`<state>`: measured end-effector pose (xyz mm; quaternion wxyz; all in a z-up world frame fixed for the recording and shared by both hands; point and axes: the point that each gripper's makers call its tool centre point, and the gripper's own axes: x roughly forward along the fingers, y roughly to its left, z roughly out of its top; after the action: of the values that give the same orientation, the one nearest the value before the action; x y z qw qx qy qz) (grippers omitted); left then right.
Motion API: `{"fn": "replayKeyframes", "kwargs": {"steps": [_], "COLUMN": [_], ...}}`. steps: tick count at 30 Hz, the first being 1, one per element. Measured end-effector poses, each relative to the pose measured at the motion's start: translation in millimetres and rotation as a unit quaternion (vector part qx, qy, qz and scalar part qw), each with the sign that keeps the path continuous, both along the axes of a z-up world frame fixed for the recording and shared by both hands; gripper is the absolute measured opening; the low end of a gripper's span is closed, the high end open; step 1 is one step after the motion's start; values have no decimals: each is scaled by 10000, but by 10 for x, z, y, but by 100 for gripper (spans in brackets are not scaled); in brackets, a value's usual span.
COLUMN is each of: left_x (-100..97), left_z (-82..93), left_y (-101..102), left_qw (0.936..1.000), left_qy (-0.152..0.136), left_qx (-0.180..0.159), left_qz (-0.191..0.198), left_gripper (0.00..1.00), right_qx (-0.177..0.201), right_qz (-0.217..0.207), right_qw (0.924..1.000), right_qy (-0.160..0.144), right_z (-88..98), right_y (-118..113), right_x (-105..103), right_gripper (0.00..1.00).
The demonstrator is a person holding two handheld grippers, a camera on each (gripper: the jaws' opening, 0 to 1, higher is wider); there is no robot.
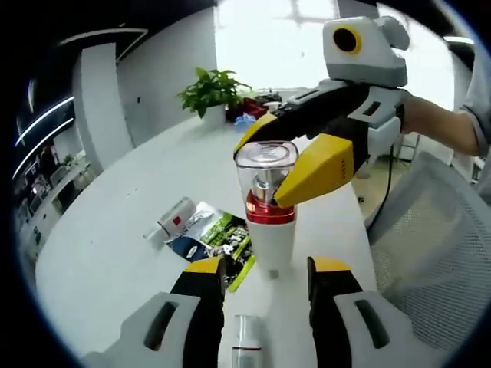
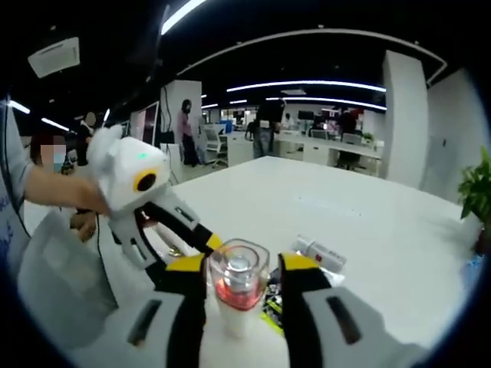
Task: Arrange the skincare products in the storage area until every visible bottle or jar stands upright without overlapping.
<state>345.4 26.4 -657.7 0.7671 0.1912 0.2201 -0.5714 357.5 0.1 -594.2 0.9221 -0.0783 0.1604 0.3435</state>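
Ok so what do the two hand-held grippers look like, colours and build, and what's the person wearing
The right hand-held gripper has black jaws with yellow tips on a white and grey body. The left hand-held gripper is built the same: white body, black and yellow jaws. Close up, the jaws have grey bases with dark slots. The person's short grey sleeve shows at the arm.

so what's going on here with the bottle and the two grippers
A person is tidying skincare products on a white table. The right gripper closes around the clear cap of an upright pump bottle, while the left gripper sits open just before its base. A small bottle lies on its side beside a sachet.
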Motion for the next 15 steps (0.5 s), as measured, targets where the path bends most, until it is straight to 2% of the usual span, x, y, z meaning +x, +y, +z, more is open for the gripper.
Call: {"fn": "replayKeyframes", "kwargs": {"steps": [3, 15], "left_x": [-16, -76], "left_z": [20, 173], "left_y": [77, 444], "left_qw": [9999, 9982], "left_qy": [15, 72], "left_qx": [-2, -54], "left_qz": [99, 593], "left_gripper": [44, 57], "right_qx": [10, -141], "right_qz": [-39, -4], "right_qw": [10000, 9998], "right_qy": [11, 103], "right_z": [5, 47], "right_y": [-13, -10], "right_x": [-17, -117], "right_gripper": [39, 51]}}
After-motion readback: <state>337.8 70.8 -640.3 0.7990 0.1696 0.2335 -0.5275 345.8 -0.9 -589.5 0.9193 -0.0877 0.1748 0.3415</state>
